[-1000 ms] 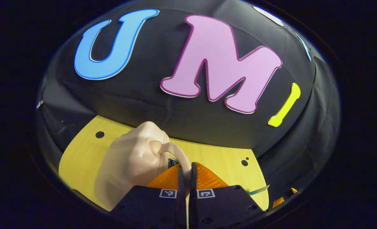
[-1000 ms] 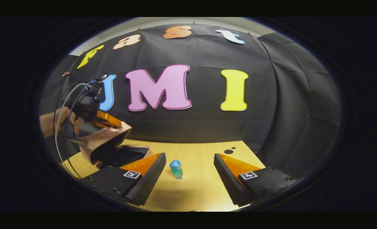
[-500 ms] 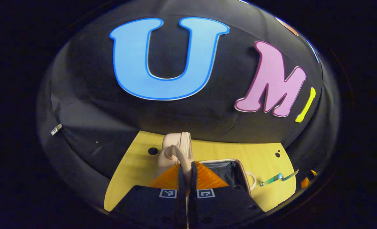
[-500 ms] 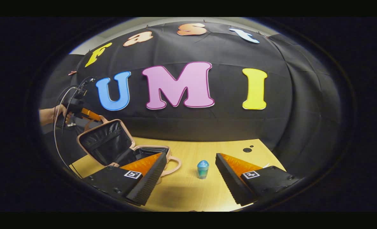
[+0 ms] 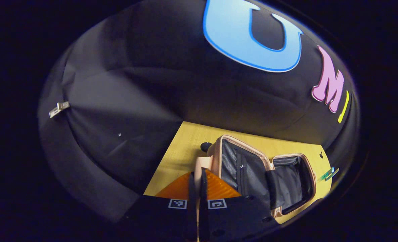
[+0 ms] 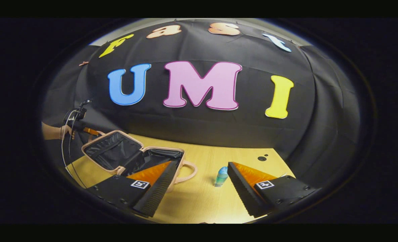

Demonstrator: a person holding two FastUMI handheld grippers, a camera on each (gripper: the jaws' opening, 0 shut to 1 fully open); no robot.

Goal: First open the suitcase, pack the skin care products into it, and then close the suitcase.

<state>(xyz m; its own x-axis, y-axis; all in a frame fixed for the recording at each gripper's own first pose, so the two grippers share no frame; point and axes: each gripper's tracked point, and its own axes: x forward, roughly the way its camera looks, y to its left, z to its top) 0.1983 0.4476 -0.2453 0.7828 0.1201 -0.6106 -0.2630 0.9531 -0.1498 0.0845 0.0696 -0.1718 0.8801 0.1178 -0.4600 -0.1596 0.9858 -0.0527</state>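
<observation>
1. The case [image 6: 131, 156] lies open on the table [image 6: 202, 201], at its left side, with both dark-lined halves showing.
2. Its lid [image 6: 109, 153] leans back to the left, tilted rather than flat; the base [image 6: 162, 158] sits to the right of it.
3. A loop handle [image 6: 188, 171] sticks out from the base toward the bottle.
4. The left claw [image 5: 196, 178] is pinched tight on the lid's own handle [image 5: 202, 163], both fingers pressing it, at the lid's outer edge.
5. In the right gripper view that same claw shows far left, held by a hand [image 6: 56, 131] with cables trailing down.
6. The bottle [image 6: 221, 176], bluish with a rounded cap, stands upright on the table right of the case and apart from it.
7. The right claw [image 6: 200, 188] is wide open and holds nothing; the bottle stands just beyond it, close to its right finger [image 6: 242, 188].
8. Two small dark holes [image 6: 262, 158] mark the table's far right corner.
</observation>
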